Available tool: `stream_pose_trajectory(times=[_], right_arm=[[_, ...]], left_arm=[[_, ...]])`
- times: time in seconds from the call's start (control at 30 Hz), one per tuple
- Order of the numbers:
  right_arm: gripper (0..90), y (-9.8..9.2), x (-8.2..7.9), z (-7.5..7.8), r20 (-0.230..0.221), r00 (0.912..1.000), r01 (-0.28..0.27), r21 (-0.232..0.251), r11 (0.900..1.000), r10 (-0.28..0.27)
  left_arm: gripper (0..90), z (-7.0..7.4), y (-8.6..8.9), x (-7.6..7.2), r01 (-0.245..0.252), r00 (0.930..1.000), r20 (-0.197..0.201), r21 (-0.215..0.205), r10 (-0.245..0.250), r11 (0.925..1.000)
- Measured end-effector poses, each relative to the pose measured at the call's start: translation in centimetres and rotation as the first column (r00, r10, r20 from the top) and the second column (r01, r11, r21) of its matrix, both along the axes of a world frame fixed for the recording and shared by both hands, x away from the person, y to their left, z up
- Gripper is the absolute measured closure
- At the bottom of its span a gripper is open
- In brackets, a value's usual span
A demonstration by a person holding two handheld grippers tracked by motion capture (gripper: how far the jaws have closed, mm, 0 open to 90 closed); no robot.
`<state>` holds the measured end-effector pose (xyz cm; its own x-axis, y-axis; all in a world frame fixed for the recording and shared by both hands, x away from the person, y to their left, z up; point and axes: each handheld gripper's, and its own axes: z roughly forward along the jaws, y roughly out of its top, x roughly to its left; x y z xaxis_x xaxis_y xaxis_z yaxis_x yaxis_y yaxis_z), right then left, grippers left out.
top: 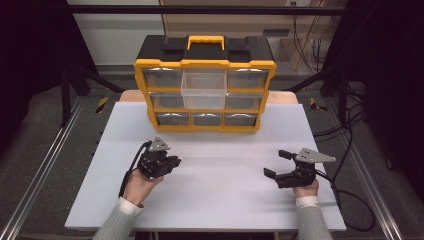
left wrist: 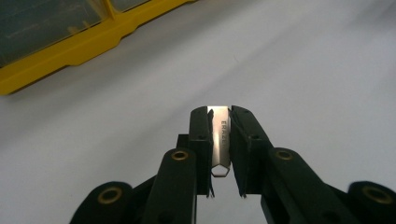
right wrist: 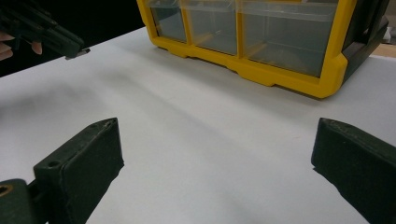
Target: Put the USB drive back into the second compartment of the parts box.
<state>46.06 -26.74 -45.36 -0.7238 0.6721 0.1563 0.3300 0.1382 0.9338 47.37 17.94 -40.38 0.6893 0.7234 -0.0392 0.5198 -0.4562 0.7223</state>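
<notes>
The left gripper has its jaws clamped together on a thin metal blade, pinched by its flat faces so the slim strip stands on edge and cannot slip sideways. A hexagonal hole shows at the blade's lower end, and lettering runs along it, too small to read fully. In the high view that left gripper sits in front of the yellow organizer, off its left corner, over the white table top. The organizer's upper middle drawer is pulled out toward the person, and that looks like the reason for the grip: the blade probably belongs in there, and the open bin leaves a clear drop from above. The right gripper, jaws wide apart and holding nothing, waits in front of the organizer's right corner, perhaps ready to push the drawer home. Its own view shows the two pads spread, with the organizer's bottom row just ahead.
</notes>
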Motion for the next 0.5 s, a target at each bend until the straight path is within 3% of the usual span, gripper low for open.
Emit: stream_pose_trajectory(times=[0.2, 0.5], right_arm=[[2.4, 0.0, 0.0, 0.0, -0.002, 1.0, 0.001, 0.001, 1.0, -0.001], [2.4, 0.0, 0.0, 0.0, -0.002, 1.0, 0.001, 0.004, 1.0, -0.001]], left_arm=[[78.9, 1.0, 0.2, -0.4, 0.012, 0.9999, 0.007, -0.034, -0.012, 0.9994], [78.9, 2.8, 0.2, -1.3, 0.027, 0.9987, 0.044, -0.041, -0.025, 0.9988]])
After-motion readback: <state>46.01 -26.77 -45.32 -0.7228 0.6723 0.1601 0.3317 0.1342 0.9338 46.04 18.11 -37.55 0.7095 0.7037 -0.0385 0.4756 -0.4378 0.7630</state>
